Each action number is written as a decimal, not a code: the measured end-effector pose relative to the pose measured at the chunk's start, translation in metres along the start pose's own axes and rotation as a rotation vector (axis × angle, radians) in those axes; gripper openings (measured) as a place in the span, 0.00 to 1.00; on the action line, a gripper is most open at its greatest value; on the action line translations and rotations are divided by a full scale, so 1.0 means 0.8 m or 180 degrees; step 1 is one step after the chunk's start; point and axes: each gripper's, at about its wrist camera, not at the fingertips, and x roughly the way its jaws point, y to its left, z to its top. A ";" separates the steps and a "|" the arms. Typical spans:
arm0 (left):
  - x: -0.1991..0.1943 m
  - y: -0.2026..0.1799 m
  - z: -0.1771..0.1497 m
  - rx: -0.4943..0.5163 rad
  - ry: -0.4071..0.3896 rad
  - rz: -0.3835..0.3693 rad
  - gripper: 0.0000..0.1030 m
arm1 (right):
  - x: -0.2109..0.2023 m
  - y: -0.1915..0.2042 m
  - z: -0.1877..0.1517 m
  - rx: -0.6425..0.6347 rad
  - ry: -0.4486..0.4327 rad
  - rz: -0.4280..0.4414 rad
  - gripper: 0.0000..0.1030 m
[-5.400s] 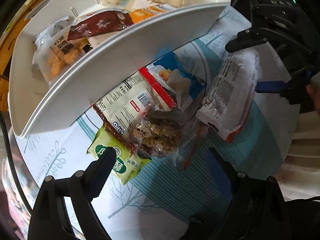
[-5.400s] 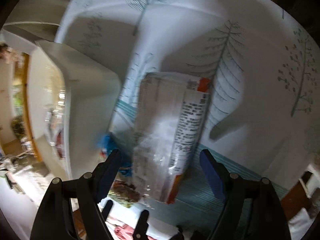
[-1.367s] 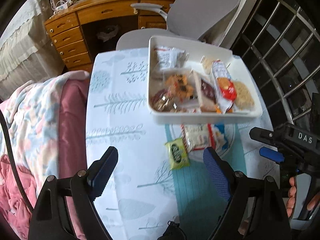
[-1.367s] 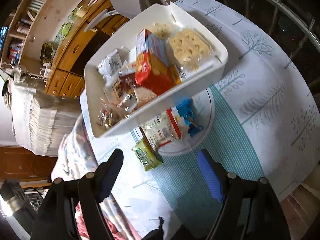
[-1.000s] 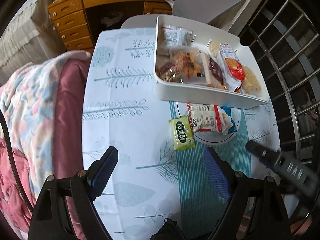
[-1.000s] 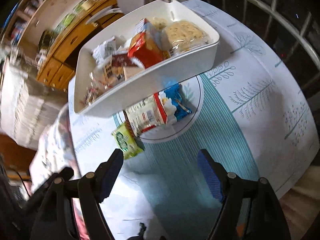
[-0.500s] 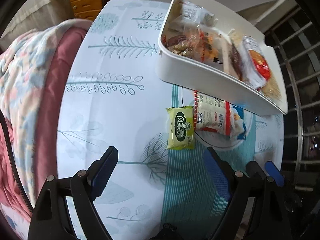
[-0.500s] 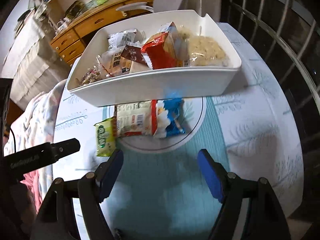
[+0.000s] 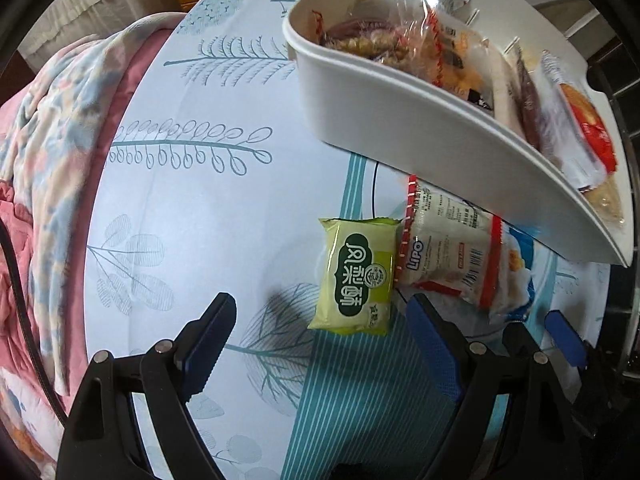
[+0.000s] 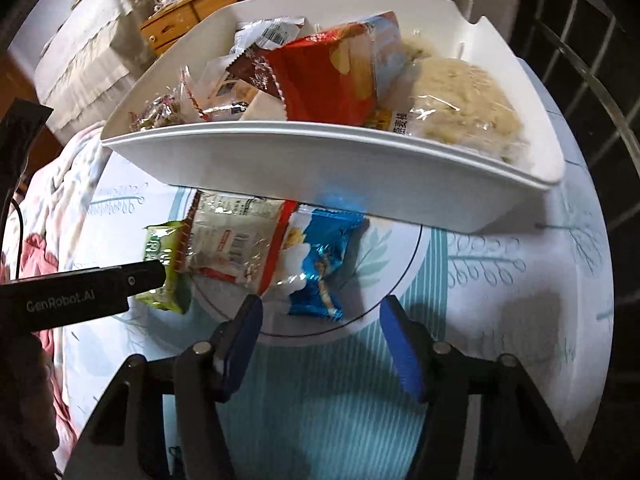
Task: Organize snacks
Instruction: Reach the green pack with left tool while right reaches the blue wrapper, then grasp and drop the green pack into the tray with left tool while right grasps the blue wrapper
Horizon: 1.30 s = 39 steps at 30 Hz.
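A white tray [image 9: 420, 120] [image 10: 320, 168] holds several snack packets. On the tablecloth in front of it lie a green packet [image 9: 356, 276] [image 10: 162, 268], a clear Lipo packet with red edges [image 9: 444, 256] [image 10: 232, 240] and a blue packet [image 9: 518, 280] [image 10: 324, 256]. My left gripper [image 9: 324, 324] is open and empty, just short of the green packet. My right gripper [image 10: 320, 332] is open and empty, just short of the blue packet. The left gripper's finger [image 10: 80, 292] overlaps the green packet in the right wrist view.
A round table with a leaf-print cloth [image 9: 192, 208] [image 10: 520, 280]. A pink floral blanket [image 9: 52, 152] lies at the table's left edge. A metal railing [image 10: 592, 60] stands behind on the right, a wooden desk [image 10: 224, 4] behind the tray.
Both grippers have come down and closer to the loose packets in front of the tray. The clear packet my right gripper framed 5.4 s ago now lies in the tray.
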 end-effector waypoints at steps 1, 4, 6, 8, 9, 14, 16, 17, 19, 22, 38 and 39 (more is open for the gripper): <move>0.002 -0.001 0.001 -0.0009 0.0008 0.0017 0.84 | 0.002 -0.001 0.002 -0.0052 0.0002 0.0023 0.55; 0.008 -0.004 0.004 -0.0043 0.0038 0.0093 0.77 | 0.009 0.000 0.007 -0.0187 0.0026 0.0096 0.54; 0.009 -0.005 0.006 -0.0047 0.0061 0.0143 0.70 | 0.013 0.002 0.009 -0.0267 0.0041 0.0110 0.52; 0.010 -0.005 0.009 -0.0066 0.0071 0.0114 0.68 | 0.018 0.005 0.011 -0.0317 0.0060 0.0167 0.47; 0.011 -0.006 0.010 -0.0075 0.0075 0.0091 0.65 | 0.018 0.006 0.011 -0.0339 0.0058 0.0211 0.44; 0.010 -0.018 0.011 -0.0006 0.0060 0.0020 0.50 | 0.019 0.015 0.011 -0.0401 0.0053 0.0242 0.34; 0.008 -0.023 0.010 0.0013 0.0059 -0.0032 0.43 | 0.018 0.017 0.010 -0.0383 0.0084 0.0285 0.26; 0.007 -0.026 0.010 0.0026 0.0055 -0.0067 0.38 | 0.018 0.017 0.010 -0.0383 0.0084 0.0281 0.25; 0.006 -0.030 0.008 0.0063 0.0045 -0.0077 0.37 | 0.016 0.018 0.009 -0.0388 0.0091 0.0273 0.22; 0.005 -0.033 0.006 0.0097 0.0037 -0.0102 0.34 | 0.013 0.017 0.008 -0.0344 0.0125 0.0279 0.19; -0.010 0.041 -0.019 0.0110 0.0248 -0.0255 0.33 | 0.002 0.085 -0.016 0.0033 0.0438 0.0368 0.12; -0.015 0.046 -0.021 0.0134 0.0242 -0.0261 0.33 | -0.001 0.094 -0.017 0.0039 0.0425 0.0399 0.11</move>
